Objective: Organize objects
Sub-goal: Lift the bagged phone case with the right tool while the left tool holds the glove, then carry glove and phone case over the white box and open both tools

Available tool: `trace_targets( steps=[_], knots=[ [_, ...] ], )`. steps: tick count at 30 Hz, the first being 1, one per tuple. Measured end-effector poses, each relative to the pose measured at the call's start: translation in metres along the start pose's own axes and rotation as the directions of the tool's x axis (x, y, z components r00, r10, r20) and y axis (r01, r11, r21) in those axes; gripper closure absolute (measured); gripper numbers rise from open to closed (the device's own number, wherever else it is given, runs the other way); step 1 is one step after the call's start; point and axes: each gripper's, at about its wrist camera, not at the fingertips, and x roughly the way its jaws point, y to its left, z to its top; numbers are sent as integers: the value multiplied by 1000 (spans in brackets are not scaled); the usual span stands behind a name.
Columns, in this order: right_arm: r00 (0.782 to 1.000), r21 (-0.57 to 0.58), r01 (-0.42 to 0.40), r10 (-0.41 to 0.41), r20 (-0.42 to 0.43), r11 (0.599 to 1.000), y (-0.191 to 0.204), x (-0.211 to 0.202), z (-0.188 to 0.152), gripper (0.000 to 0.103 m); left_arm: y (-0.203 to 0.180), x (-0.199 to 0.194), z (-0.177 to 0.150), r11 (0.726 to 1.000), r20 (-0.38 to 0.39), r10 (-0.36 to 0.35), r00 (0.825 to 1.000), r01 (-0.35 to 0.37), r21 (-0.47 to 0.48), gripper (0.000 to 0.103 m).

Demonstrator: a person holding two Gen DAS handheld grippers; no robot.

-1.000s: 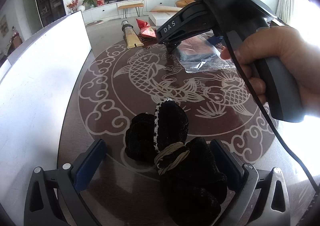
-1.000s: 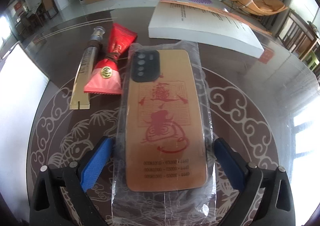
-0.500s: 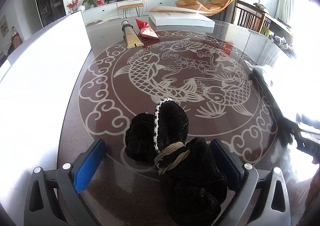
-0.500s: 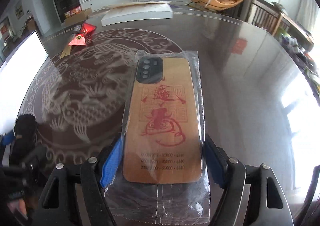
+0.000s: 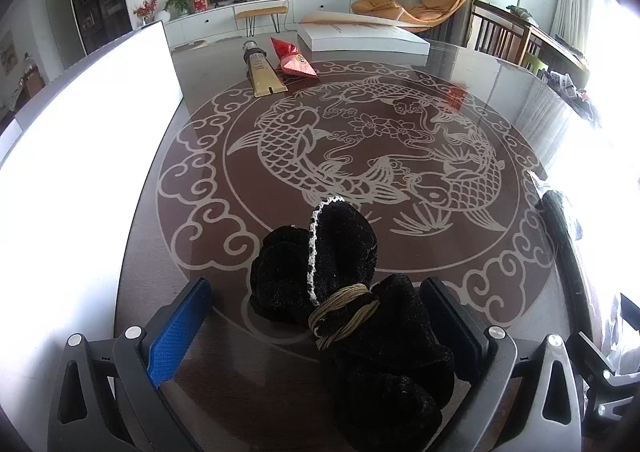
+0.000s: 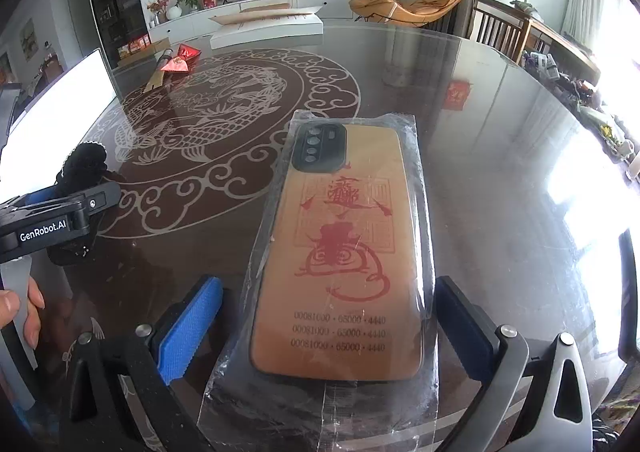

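Bagged phone case: moved from far tabletop edge to near right edge; our right gripper fingers opening, releasing; left gripper released round black scrunchie

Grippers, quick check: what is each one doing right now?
Left gripper: open around the black knitted bundle, pads not pressing it.
Right gripper: jaws opening, the bagged phone case lying loose between them on the table.
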Motion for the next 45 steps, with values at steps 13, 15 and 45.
trace_targets(
  steps=[13,15,45],
  knots=[
    [1000,0,-1,1,0,1000,3,3,1,0,1,0,0,1000,0,-2,1000,2,-1,0],
    [999,-9,-15,15,-32,1000,3,4,4,0,1,0,1,999,-30,-22,999,23,24,0],
    [796,-125,-605,602,-66,786,193,-132,111,27,177,-203,-15,979,199,-73,977,108,-175,69]
  ],
)
